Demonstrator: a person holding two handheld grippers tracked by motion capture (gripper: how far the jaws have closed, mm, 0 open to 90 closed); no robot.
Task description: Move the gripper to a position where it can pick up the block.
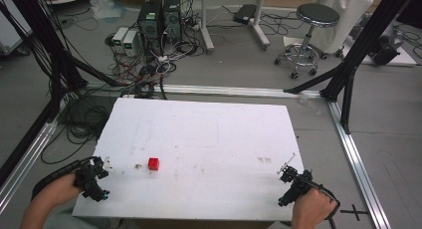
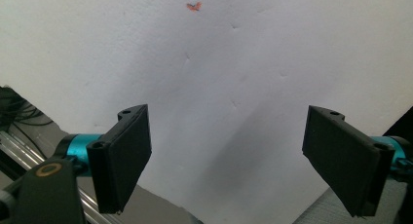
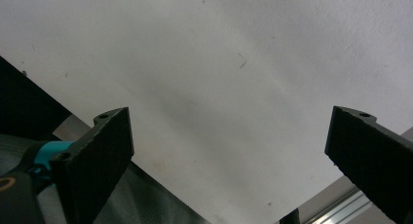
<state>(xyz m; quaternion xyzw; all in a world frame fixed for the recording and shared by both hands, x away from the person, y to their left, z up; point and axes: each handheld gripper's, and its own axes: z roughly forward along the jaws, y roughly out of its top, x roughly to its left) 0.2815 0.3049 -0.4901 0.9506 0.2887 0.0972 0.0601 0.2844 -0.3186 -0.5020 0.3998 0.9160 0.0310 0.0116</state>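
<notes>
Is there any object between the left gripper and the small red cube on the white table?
Nothing visible does. Between the left gripper and the red cube lies bare white table, with just a small dark fleck on the surface.

My left gripper (image 2: 229,156) and right gripper (image 3: 229,156) have flat black textured jaws, teal collars, screw holes, trailing black cables.

One red cube (image 1: 154,164), two hand-held grippers, one white table (image 1: 209,134), one stool (image 1: 308,35).
</notes>
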